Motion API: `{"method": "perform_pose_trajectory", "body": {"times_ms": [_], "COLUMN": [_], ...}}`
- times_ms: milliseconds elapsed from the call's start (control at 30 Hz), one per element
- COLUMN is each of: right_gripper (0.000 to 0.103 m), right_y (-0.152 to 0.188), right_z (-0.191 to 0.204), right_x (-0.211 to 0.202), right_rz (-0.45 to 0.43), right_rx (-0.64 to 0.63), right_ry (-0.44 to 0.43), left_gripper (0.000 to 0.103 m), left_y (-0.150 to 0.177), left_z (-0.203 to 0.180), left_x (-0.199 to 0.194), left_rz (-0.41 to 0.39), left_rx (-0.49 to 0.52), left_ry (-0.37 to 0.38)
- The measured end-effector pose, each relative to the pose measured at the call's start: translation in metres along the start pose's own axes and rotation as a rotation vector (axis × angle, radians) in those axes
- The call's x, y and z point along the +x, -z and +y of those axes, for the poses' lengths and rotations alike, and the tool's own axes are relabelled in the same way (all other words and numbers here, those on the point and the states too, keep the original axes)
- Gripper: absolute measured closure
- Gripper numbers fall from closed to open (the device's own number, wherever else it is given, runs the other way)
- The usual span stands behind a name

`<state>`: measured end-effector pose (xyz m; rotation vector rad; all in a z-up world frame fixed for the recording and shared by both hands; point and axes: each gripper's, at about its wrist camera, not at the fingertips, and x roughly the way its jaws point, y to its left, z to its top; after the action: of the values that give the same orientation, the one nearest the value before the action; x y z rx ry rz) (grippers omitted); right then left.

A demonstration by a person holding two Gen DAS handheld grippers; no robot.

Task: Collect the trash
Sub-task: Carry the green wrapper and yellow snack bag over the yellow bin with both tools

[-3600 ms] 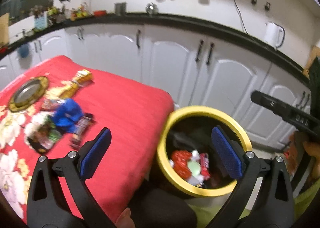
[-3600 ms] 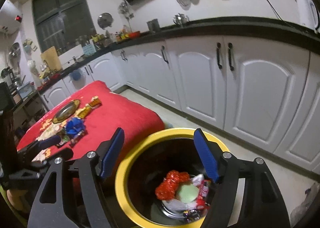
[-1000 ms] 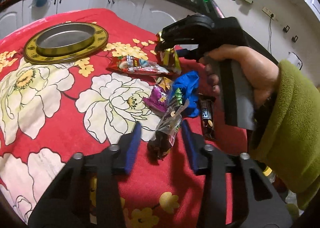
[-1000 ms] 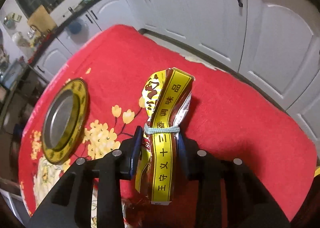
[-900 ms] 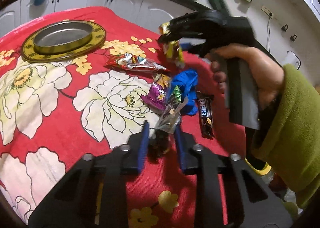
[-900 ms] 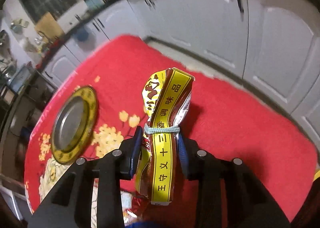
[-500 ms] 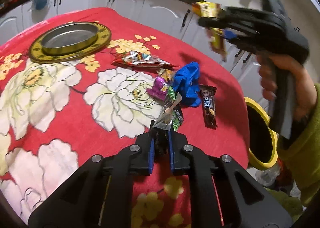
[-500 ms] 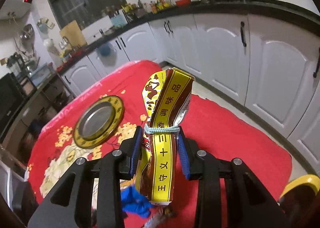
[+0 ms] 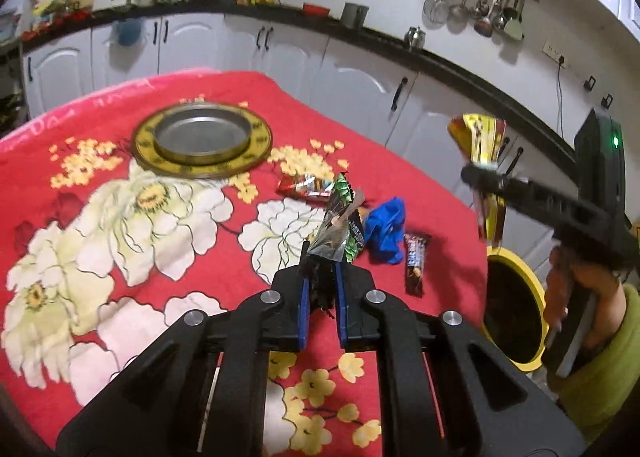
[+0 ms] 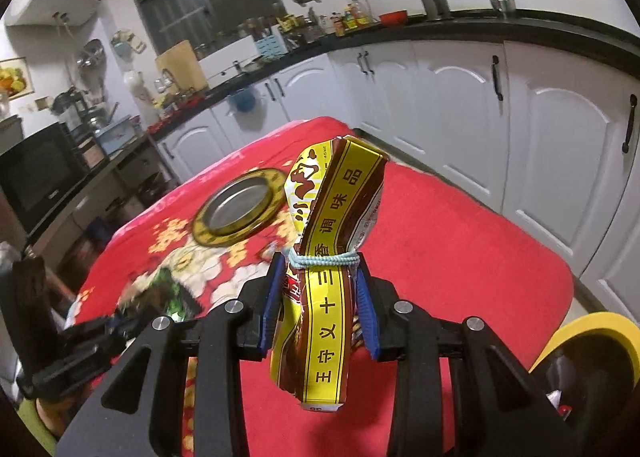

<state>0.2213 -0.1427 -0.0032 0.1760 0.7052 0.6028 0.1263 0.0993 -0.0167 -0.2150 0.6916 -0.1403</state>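
A: What does the left wrist view show that the right one lacks?

B: It shows the trash lying on the red flowered tablecloth (image 9: 120, 241): a red wrapper (image 9: 306, 187), a crumpled blue piece (image 9: 386, 229) and a dark chocolate bar (image 9: 416, 261), close together near the table's right edge. It also shows the left gripper (image 9: 320, 293) with its blue pads pressed narrowly onto the dark lower end of a green and silver wrapper (image 9: 340, 225), which stands up from the jaws above the cloth. Further back sits a round metal dish (image 9: 202, 141) with a gold rim.

A: And the right wrist view?

B: It shows the right gripper (image 10: 318, 309) clamped partway closed on a yellow and brown seasoning packet (image 10: 328, 277), held upright, with a pale band around its waist just above the pads. The printed characters are readable only here. At the lower right corner the yellow bin (image 10: 592, 331) shows a rim and a little of its contents.

A: Is the bin in the other view?

B: Yes, the bin (image 9: 516, 317) sits beside the table's right edge, its dark mouth open.

A: How are the hands posed?

B: Both grippers point forward and somewhat downward. In the left view a hand (image 9: 568, 289) in a green sleeve (image 9: 600, 369) grips the right tool's handle, holding the packet (image 9: 482, 153) in the air above and just left of the bin. The left tool appears blurred at the lower left of the right view.
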Motion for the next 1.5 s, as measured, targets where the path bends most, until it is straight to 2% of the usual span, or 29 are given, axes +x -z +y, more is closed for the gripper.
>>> {"method": "perform_pose_trajectory", "body": {"times_ms": [300,567,1167,1500], "right_gripper": [0.071,0.071,0.071,0.071], "right_y": [0.016,0.026,0.049,0.061], "right_z": [0.019,0.019,-0.02,-0.056], "right_x": [-0.029,-0.055,-0.113,-0.151], "right_rz": [-0.004,-0.033,-0.095,-0.14], "right_rx": [-0.05,-0.061,-0.021,0.021], "right_ry": [-0.053,-0.049,0.014,0.076], "left_gripper": [0.097,0.097,0.097,0.097], "left_y": [0.001,0.003,-0.006,-0.011], "left_z": [-0.013,-0.034,-0.084,-0.135], "left_x": [-0.026,-0.041,-0.04,-0.025], "left_rz": [-0.065,-0.121,-0.144,-0.132], "left_rx": [-0.017,-0.024,0.038,0.113], "left_ry": [-0.02,-0.021,0.051,0.118]}}
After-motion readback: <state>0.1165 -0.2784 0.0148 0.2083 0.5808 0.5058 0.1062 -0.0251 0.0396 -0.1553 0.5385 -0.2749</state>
